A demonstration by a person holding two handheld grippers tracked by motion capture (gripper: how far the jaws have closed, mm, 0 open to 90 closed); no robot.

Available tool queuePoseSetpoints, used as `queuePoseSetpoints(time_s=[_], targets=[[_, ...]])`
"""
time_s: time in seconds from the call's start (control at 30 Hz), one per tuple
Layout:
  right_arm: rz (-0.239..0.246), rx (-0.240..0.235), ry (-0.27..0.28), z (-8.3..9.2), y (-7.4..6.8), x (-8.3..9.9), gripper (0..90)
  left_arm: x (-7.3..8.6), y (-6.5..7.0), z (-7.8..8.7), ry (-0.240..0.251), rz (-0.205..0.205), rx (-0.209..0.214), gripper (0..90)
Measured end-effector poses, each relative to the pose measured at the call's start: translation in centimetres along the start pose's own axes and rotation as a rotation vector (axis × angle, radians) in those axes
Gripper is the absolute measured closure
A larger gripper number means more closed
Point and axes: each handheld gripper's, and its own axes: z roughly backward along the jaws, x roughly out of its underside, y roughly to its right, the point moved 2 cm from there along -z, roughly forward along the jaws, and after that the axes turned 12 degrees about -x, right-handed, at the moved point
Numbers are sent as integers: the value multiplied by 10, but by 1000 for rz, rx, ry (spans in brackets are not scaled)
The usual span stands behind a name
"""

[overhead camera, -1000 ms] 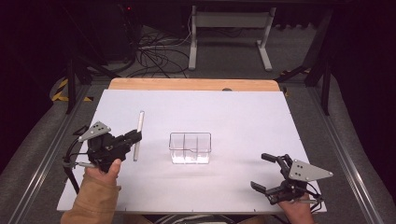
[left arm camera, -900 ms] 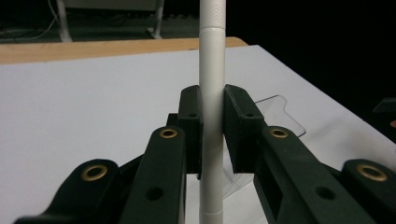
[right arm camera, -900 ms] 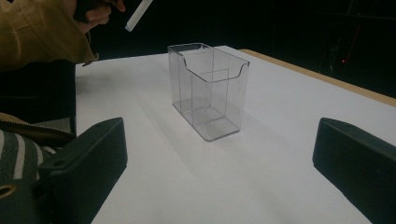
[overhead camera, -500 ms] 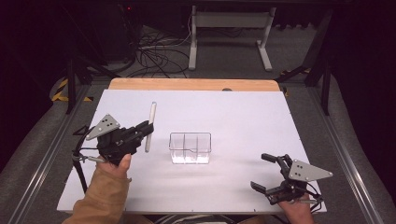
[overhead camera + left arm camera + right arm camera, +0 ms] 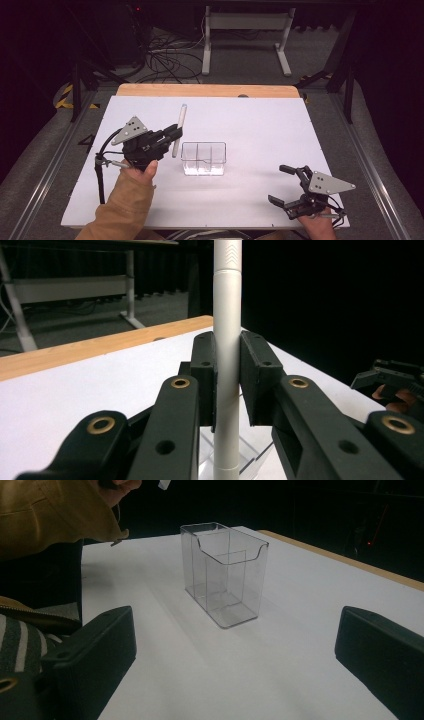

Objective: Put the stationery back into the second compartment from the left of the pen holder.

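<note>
White pen-like stick (image 5: pixel 178 131) sits left of frame centre in the high view, clamped near its lower end by the left gripper (image 5: pixel 172 137), lifted off the table and leaning up toward the far edge. In the left gripper view the stick (image 5: pixel 227 360) runs vertically through the middle of the frame, both black pads (image 5: pixel 205 372) pressed against its sides, chevron marks near its top. Just right of the stick's lower end in the high view stands a clear plastic box (image 5: pixel 203 158), centre frame, upright on the white table (image 5: pixel 260 125), split by inner dividers into compartments; nothing visible inside any of them. In the right gripper view the box (image 5: pixel 225 572) is centre-upper frame, one wall with a scooped cut-out at the top, compartments bare. Stick and box are close, not touching. Right gripper (image 5: pixel 286 187) is at the lower right of the high view, resting low near the table's near edge, jaws spread wide with nothing between them, well apart from the box. A tan sleeve (image 5: pixel 125 200) comes in from the lower left of the high view. Wooden strip (image 5: pixel 205 90) along the table's far edge.
</note>
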Motion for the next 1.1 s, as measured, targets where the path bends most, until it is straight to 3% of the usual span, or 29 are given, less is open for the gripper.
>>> queuePoseSetpoints(time_s=[0.47, 0.87, 1.1], targets=[[2, -2, 0, 0, 0, 1, 36, -3, 19, -28, 5, -19, 52, 782], [3, -11, -6, -2, -1, 1, 36, -2, 33, -54, -4, -14, 68, 781], [3, -10, -4, -1, 0, 2, 36, 2, 33, -63, -16, -14, 61, 781]])
